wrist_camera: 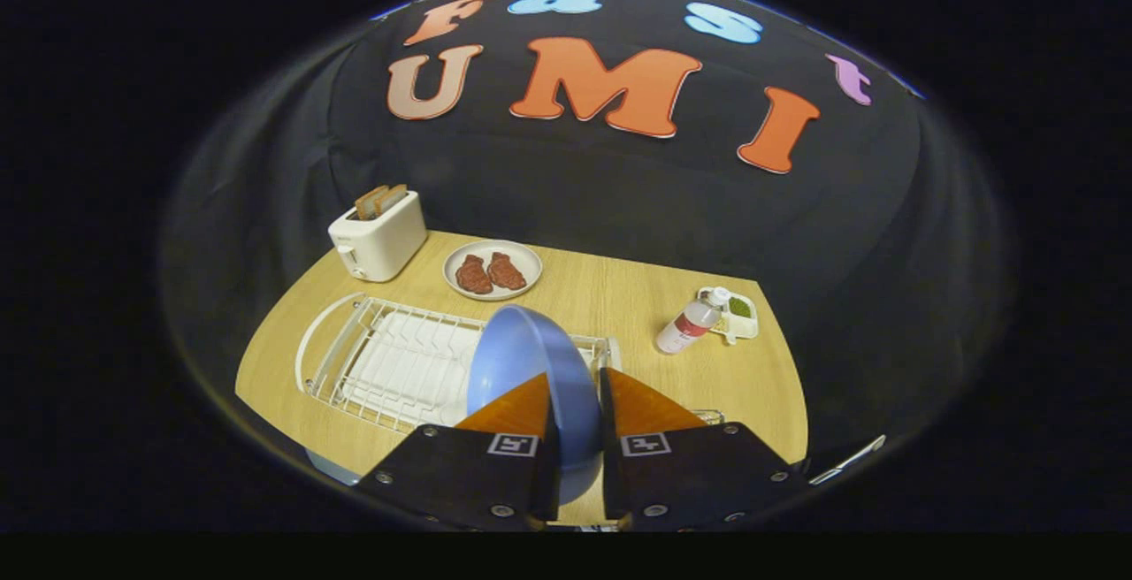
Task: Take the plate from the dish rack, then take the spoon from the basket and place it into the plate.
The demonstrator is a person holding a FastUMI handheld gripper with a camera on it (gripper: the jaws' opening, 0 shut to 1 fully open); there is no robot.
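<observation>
While clamped edge-on between both fingers of the gripper (579, 403), blue plate (531, 368) held upright above the white dish rack (389, 359), apparently so its rim clears the wires.

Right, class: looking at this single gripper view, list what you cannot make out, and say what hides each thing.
1. Lower part of the blue plate: covered by the fingers of the gripper, which pinch it.
2. Near end of the dish rack: behind the plate and fingers.
3. The small tray beyond the bottle: its contents are too small to identify.
4. The toaster: its controls are too small to read.
</observation>
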